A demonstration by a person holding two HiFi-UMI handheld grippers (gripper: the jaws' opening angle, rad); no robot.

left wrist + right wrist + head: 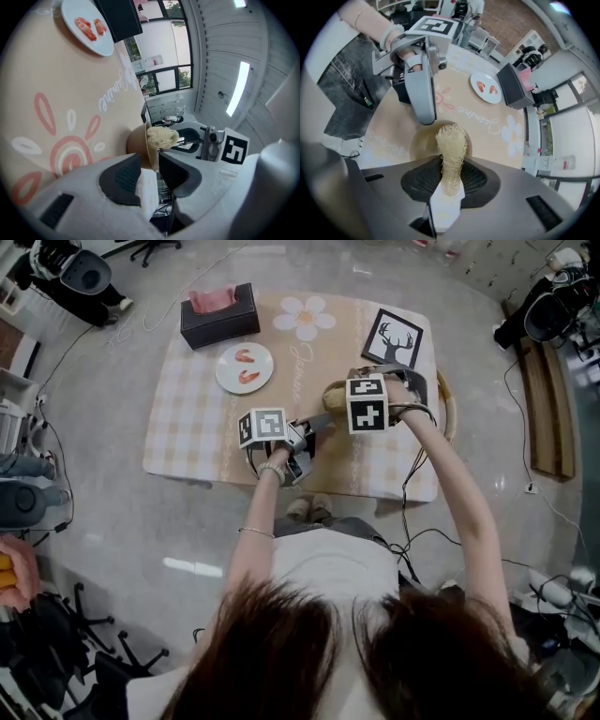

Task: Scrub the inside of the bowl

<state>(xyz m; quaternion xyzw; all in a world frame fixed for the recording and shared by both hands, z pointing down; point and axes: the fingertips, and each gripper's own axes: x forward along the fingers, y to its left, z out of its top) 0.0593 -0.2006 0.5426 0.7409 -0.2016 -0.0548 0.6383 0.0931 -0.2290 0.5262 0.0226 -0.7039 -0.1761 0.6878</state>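
Right now the bowl (pixel 422 142) sits toward the near edge of the surface (pixel 197 427), a little right of its middle, with its opening turned up to the right hand-held gripper (pixel 451 174). That gripper points steeply down, and its jaws are pressed together on the lower end of a pale, netted loofah scrubber (pixel 451 145). The scrubber's free end reaches into the bowl's tan inside.

The left hand-held gripper (pixel 150 165) comes in nearly level from the left. Its jaws are clamped on the bowl's rim, one pad inside the wall and one outside. Seen along those jaws, the scrubber shows just past the rim, with the right gripper behind it.

Whether the bowl's base touches the surface cannot be told.

Farther back, a white plate (pixel 245 368) with two pink-red pieces lies left of the middle. A black tissue box (pixel 219 317) stands at the far-left corner, just beyond the plate. A framed deer picture (pixel 393 338) lies at the far-right corner.
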